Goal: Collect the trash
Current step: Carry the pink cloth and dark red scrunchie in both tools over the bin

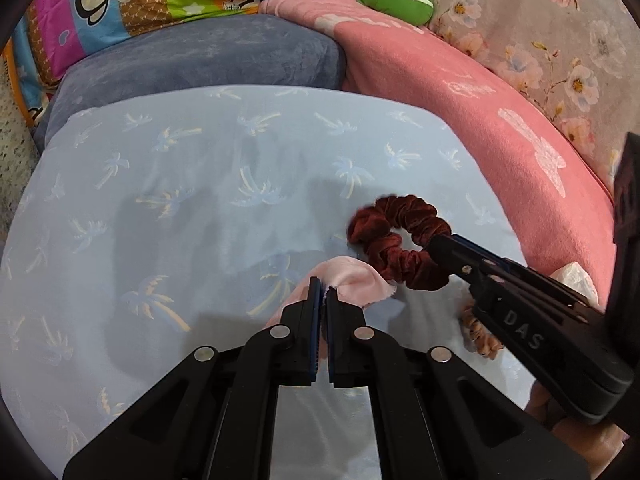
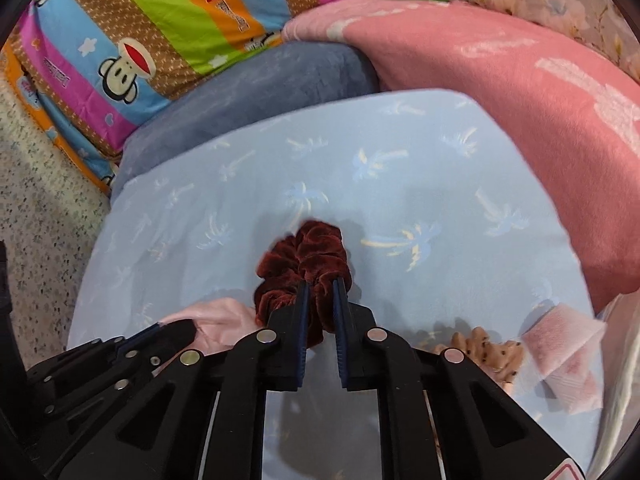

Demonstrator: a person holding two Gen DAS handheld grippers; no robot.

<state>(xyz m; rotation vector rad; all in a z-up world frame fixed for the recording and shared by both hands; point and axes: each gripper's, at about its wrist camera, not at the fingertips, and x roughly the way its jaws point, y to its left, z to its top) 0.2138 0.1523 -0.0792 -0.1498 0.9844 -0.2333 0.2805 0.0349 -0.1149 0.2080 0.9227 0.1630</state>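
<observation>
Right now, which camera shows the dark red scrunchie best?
The left wrist view: the dark red scrunchie shows as a whole ring, with the right tongs pinching its edge. In the right wrist view it bunches up between those tongs, partly hidden.

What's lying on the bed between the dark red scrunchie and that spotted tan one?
Nothing but bare blue palm-print sheet between the dark red scrunchie and the spotted tan scrunchie; the right wrist view shows it.
</observation>
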